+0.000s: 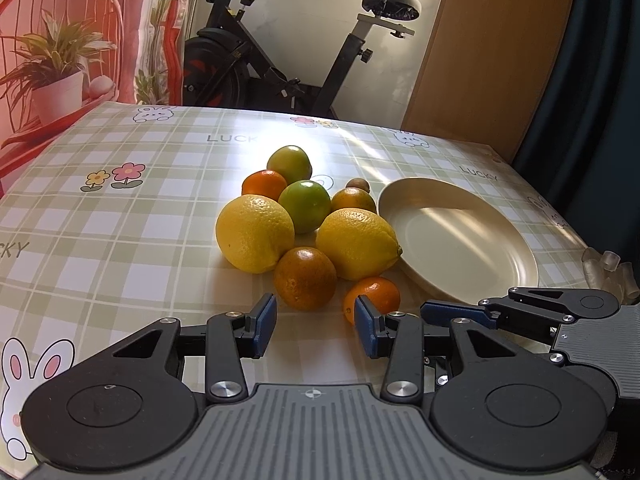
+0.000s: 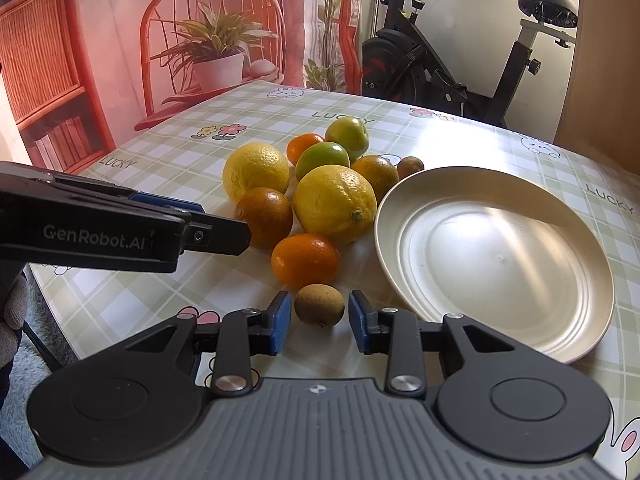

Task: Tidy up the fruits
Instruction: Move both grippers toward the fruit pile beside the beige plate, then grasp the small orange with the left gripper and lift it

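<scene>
A pile of fruit lies on the checked tablecloth: two yellow lemons (image 1: 255, 233) (image 1: 357, 243), green fruits (image 1: 306, 205), several oranges (image 1: 305, 278) and a small brown kiwi (image 2: 319, 304). A cream plate (image 1: 460, 236) lies empty to the right of the pile; it also shows in the right wrist view (image 2: 496, 256). My left gripper (image 1: 316, 322) is open just in front of the dark orange, empty. My right gripper (image 2: 316, 322) is open with the kiwi between its pads (image 2: 280, 318), a gap showing on both sides.
An exercise bike (image 1: 280, 48) stands beyond the table's far edge. A wooden panel (image 1: 492, 52) is at the back right. A printed backdrop with chair and plant (image 2: 208, 48) hangs at the left. The left gripper's body (image 2: 120, 224) crosses the right wrist view.
</scene>
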Demonstrator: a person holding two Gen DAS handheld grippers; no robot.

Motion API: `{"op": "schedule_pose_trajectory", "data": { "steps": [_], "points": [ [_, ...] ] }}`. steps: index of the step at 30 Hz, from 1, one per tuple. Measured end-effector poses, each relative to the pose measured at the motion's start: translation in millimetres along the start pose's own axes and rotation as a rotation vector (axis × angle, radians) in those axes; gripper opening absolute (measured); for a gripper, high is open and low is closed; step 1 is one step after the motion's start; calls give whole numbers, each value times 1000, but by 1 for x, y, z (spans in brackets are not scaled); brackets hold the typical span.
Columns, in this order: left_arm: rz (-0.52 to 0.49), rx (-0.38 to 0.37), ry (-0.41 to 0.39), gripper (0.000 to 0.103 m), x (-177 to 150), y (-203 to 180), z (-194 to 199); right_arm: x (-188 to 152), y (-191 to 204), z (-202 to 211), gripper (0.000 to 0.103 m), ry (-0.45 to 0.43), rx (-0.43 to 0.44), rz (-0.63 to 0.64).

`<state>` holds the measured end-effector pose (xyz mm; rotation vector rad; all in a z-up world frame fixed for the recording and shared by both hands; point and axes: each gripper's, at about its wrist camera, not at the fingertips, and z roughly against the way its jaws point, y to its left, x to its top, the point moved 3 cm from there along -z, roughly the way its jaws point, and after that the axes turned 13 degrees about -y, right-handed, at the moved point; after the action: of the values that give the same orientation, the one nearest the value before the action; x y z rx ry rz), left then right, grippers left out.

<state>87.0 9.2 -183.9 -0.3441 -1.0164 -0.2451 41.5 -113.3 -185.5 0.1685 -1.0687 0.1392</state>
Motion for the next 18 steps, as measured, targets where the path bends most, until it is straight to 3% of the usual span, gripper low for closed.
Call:
{"op": "schedule_pose_trajectory", "data": {
  "steps": [9, 13, 18],
  "points": [
    [24, 25, -9, 45, 9, 5, -4, 9, 0, -2, 35, -44, 3, -7],
    [14, -12, 6, 45, 7, -1, -7, 12, 3, -4, 36, -59, 11, 6],
    [48, -76, 35, 44, 6, -5, -13, 11, 2, -14, 46, -44, 30, 2]
  ]
}}
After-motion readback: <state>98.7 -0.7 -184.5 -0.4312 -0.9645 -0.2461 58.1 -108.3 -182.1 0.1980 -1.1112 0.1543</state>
